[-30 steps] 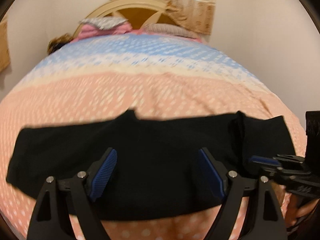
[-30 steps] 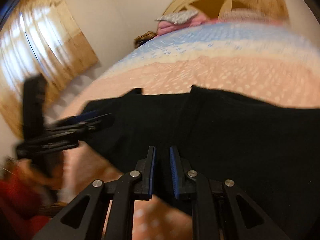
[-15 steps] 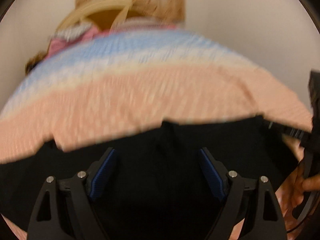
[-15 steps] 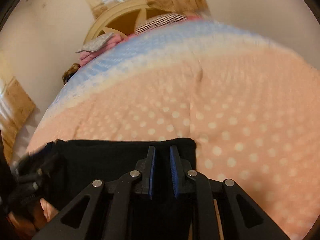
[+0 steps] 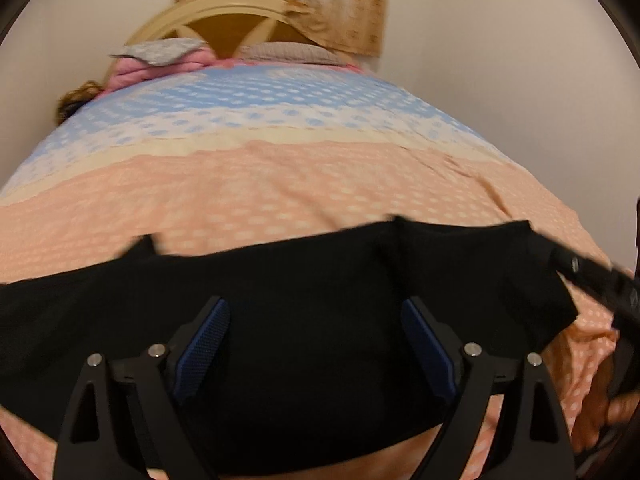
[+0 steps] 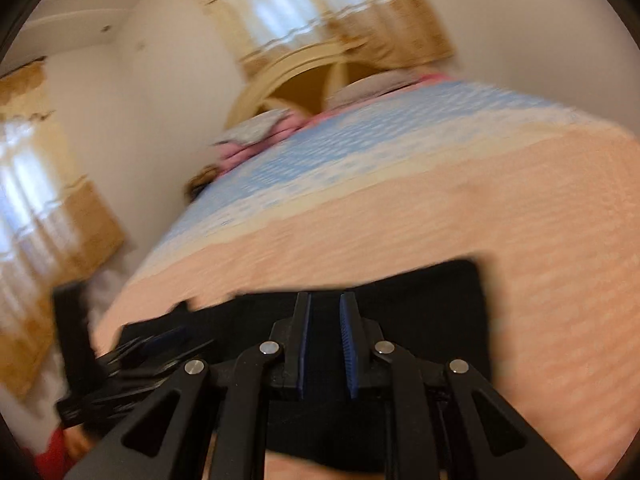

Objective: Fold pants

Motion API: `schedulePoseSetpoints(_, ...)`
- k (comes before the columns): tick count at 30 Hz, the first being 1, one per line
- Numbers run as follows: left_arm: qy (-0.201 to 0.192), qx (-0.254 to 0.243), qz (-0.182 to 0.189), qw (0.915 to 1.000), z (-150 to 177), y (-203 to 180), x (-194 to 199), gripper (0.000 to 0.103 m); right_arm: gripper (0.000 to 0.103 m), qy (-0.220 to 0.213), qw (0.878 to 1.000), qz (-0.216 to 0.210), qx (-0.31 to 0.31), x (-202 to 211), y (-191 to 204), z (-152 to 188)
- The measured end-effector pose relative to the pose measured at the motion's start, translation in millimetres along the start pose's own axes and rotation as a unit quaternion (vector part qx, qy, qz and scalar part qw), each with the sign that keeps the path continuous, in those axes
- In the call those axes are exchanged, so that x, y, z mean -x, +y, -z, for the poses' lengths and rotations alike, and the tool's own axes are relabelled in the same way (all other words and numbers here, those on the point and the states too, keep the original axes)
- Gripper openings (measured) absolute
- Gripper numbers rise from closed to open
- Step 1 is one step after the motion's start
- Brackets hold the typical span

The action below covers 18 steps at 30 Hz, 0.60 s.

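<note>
The bed [image 5: 280, 200] fills both views, its dotted cover [image 6: 500, 208] running in bands — blue toward the head, a cream strip, then peach over the near half. At the far end stands a cream and wood headboard [image 5: 224, 20], with a tan curtain [image 5: 340, 16] hanging behind it on the pale wall. Against the headboard lie a grey pillow [image 5: 288, 52] and, toward the far left corner, a bunched pink blanket [image 5: 132, 74] with a grey patterned cloth on top.

The black pants [image 5: 312, 340] lie spread along the near edge of the bed, stretched sideways from the left edge of the view almost to the right side of the bed. A fold line shows right of centre, where one layer laps over another.

The left tool [image 5: 316, 344] hangs over the middle of the pants, blue pads [image 5: 204, 336] spread wide apart with nothing between them. The right tool [image 6: 325, 344] is at the right-hand end of the pants — its pads nearly closed, a narrow gap with black cloth showing in it. Whether it truly pinches the fabric cannot be told; the view is blurred.
</note>
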<state>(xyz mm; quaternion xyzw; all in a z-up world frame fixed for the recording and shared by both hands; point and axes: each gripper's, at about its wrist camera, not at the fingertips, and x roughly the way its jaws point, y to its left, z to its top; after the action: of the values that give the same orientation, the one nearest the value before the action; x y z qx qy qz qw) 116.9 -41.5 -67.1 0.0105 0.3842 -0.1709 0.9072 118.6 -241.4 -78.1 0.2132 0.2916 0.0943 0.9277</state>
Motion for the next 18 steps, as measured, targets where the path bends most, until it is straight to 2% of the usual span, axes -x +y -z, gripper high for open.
schedulePoseSetpoints(1, -0.006, 0.006, -0.013, 0.9999, 1.0, 13.7, 4.6, 0.091, 0.016, 0.012, 1.000, -0.022, 0.003, -9.5, 17.4, 8.4)
schedulePoseSetpoints(3, -0.021, 0.022, -0.049, 0.9984, 5.6, 44.2, 20.9, 0.091, 0.016, 0.021, 0.999, -0.039, 0.013, -24.2, 37.5, 18.1)
schedulePoseSetpoints(6, -0.039, 0.052, -0.122, 0.9903, 15.2, 98.2, 47.0, 0.092, 0.016, 0.053, 0.997, -0.034, 0.050, -55.1, 63.4, 39.3)
schedulePoseSetpoints(7, -0.044, 0.067, -0.147, 0.9858, 18.8, 118.1, 54.9, 0.092, 0.016, 0.072, 0.995, -0.015, 0.065, -70.6, 68.7, 49.6)
schedulePoseSetpoints(9, -0.053, 0.111, -0.198, 0.9724, 26.3, 162.3, 70.3, 0.093, 0.016, 0.050, 0.996, -0.006, 0.072, -73.2, 69.9, 54.7)
schedulePoseSetpoints(11, -0.057, 0.162, -0.234, 0.9569, 34.3, 202.0, 81.7, 0.093, 0.016, 0.053, 0.996, -0.006, 0.064, -69.6, 71.7, 53.9)
schedulePoseSetpoints(12, -0.058, 0.194, -0.242, 0.9487, 39.5, 221.8, 86.4, 0.093, 0.016, 0.059, 0.996, -0.007, 0.060, -67.5, 73.3, 52.2)
schedulePoseSetpoints(14, -0.059, 0.247, -0.229, 0.9398, 50.5, 250.1, 89.8, 0.093, 0.016, 0.059, 0.997, -0.016, 0.048, -56.9, 79.2, 47.8)
schedulePoseSetpoints(16, -0.052, 0.287, -0.206, 0.9338, 63.0, 269.4, 84.6, 0.093, 0.016, 0.053, 0.996, -0.038, 0.055, -52.1, 83.4, 42.9)
schedulePoseSetpoints(18, -0.042, 0.308, -0.186, 0.9320, 75.3, 276.3, 75.6, 0.093, 0.016, 0.050, 0.995, -0.052, 0.070, -46.2, 100.6, 44.7)
